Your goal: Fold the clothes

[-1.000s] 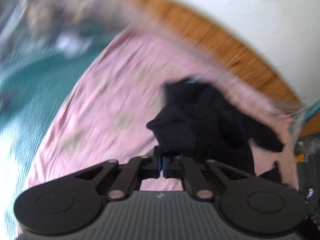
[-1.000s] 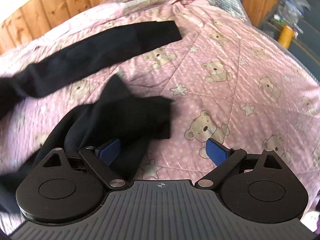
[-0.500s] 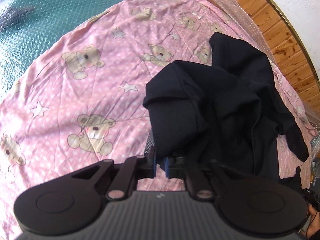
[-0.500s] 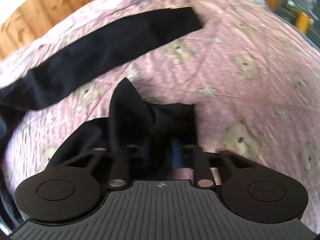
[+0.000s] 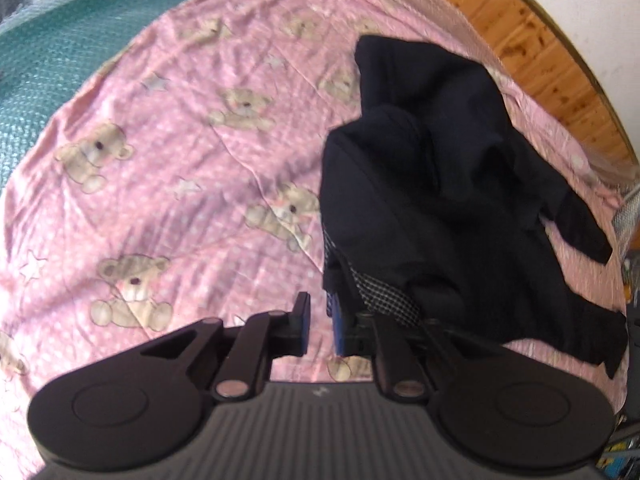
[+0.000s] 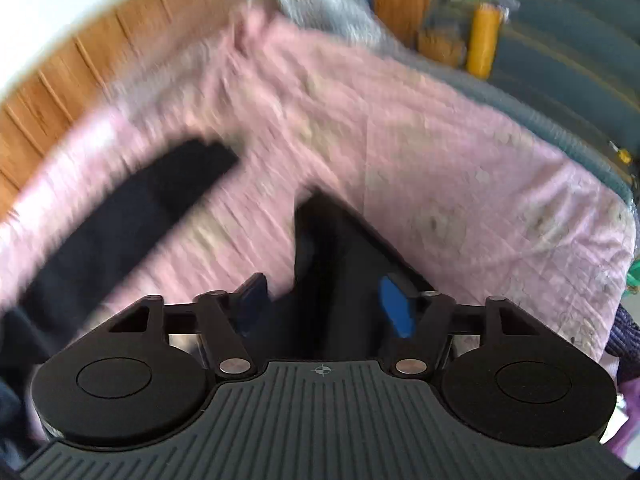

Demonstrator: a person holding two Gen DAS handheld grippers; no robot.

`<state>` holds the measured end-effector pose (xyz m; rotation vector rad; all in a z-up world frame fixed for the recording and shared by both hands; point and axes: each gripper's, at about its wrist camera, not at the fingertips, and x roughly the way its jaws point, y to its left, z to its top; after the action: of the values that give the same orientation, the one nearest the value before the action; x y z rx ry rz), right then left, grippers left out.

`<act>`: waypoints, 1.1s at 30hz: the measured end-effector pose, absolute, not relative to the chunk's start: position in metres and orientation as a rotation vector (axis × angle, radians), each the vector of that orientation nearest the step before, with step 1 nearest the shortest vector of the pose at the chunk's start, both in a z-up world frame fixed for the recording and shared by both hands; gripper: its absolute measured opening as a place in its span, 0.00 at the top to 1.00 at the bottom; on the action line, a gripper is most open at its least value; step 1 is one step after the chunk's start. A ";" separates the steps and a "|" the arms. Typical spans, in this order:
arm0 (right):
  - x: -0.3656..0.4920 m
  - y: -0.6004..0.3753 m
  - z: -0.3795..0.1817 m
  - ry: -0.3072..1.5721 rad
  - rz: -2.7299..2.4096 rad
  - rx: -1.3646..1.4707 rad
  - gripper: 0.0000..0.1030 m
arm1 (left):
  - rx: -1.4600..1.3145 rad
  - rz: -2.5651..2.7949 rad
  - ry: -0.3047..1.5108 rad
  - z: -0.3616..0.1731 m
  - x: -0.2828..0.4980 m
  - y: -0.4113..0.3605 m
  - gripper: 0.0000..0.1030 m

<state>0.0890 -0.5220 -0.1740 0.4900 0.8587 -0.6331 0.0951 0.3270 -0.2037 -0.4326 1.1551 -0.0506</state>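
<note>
Black garment [image 5: 432, 200] bunched, unfolded, at right of pink bear quilt [image 5: 180, 160]; left gripper [image 5: 318, 322] slightly parted, cloth against its right finger, right gripper [image 6: 324, 304] wide apart, fabric between, unclamped; spreading likely precedes any fold.

Two wrist fisheyes, both low over a bed and looking forward along their own fingers.

The left wrist view sits close above the pink bear-print quilt [image 5: 192, 168], facing across it toward a wood-panelled wall [image 5: 532, 32] at upper right, with the left gripper [image 5: 319, 320] filling the bottom edge. The right wrist view, heavily blurred, looks across the same quilt [image 6: 460, 184] toward the wood panelling [image 6: 72, 84] at upper left, over the right gripper [image 6: 324, 300]. Both views take in the quilt, the panelling and the black garment [image 5: 440, 184], which lies just ahead of each lens.
</note>
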 end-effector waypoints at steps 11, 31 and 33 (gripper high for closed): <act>0.048 -0.526 -0.237 0.948 -0.646 0.410 0.17 | -0.372 -0.013 1.095 -0.211 0.074 0.303 0.36; 0.073 -0.564 -0.128 0.594 -0.489 0.433 1.00 | -0.399 -0.020 1.016 -0.189 0.110 0.256 0.97; 0.060 -0.576 -0.136 0.663 -0.541 0.418 1.00 | -0.429 -0.030 0.981 -0.168 0.106 0.269 0.97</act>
<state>0.0595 -0.5761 -0.1359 0.4177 0.6626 -0.5413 0.1062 0.2690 -0.1678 -0.4287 0.9814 -0.0299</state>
